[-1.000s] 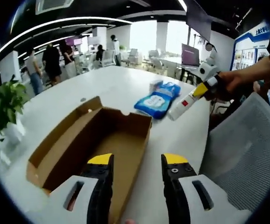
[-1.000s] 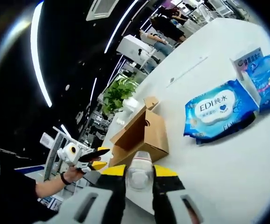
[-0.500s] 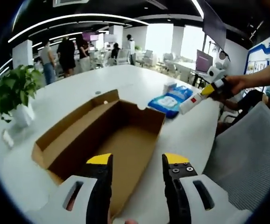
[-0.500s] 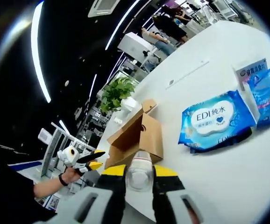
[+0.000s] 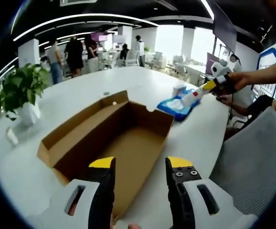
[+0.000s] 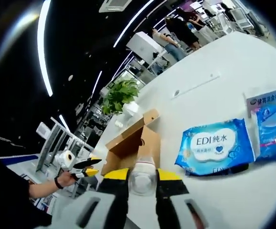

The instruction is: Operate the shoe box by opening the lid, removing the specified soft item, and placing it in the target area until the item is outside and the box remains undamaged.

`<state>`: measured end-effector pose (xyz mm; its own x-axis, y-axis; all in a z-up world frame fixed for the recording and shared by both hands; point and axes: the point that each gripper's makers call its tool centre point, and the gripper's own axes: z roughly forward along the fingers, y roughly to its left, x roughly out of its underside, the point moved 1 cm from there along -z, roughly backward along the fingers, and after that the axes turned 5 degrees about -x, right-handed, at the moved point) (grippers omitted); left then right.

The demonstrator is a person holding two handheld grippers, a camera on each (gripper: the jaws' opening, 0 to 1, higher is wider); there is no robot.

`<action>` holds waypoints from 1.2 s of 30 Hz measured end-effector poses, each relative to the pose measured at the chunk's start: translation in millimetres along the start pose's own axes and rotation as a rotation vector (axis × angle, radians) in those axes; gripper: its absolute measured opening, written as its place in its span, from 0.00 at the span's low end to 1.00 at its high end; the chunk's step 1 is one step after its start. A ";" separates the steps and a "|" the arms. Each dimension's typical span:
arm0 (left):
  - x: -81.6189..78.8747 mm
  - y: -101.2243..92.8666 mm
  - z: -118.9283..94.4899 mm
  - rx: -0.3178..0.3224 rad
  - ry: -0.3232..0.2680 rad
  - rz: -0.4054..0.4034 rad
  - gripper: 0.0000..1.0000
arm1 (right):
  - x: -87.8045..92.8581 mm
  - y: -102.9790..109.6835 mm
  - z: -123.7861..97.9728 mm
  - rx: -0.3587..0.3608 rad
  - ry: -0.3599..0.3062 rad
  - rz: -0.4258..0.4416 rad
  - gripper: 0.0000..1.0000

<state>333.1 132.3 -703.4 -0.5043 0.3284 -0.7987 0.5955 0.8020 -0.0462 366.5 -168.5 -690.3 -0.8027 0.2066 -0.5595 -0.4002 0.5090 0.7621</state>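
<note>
Potted plant (image 5: 18, 90) on the white table (image 5: 128, 81); blue wipes pack (image 6: 214, 145); grey chair (image 5: 252, 157).

Brown cardboard shoe box (image 5: 114, 138), lid folded open and interior lying bare, sitting just ahead of the left gripper (image 5: 139, 168); soft white bottle (image 6: 141, 177) with clear cap being clamped between the right gripper (image 6: 142, 174) jaws.

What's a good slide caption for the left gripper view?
Left gripper open over the empty shoe box; right gripper carries a white tube above wipes pack.
</note>
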 end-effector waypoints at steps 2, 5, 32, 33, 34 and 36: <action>0.3 0.7 -0.4 -0.004 0.001 -0.002 0.42 | -4.5 -3.7 -0.5 0.008 0.004 -0.011 0.16; 1.0 1.7 -1.1 -0.011 0.001 -0.007 0.42 | -14.1 -10.5 -1.6 0.022 0.010 -0.032 0.16; 9.7 16.0 -15.0 -0.077 0.010 -0.034 0.41 | -76.7 -58.7 -1.4 0.133 0.179 -0.258 0.16; 10.3 16.2 -15.5 -0.080 0.011 -0.034 0.41 | -78.5 -60.7 -0.6 0.136 0.188 -0.269 0.16; 10.7 16.4 -15.8 -0.082 0.012 -0.033 0.41 | -80.0 -62.5 0.2 0.140 0.198 -0.281 0.16; 11.2 16.3 -16.6 -0.085 0.013 -0.034 0.41 | -83.2 -65.7 2.3 0.147 0.220 -0.306 0.16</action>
<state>326.8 157.4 -703.1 -0.5322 0.3061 -0.7894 0.5229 0.8521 -0.0221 460.6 -217.2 -694.6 -0.7381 -0.1488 -0.6581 -0.5806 0.6369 0.5073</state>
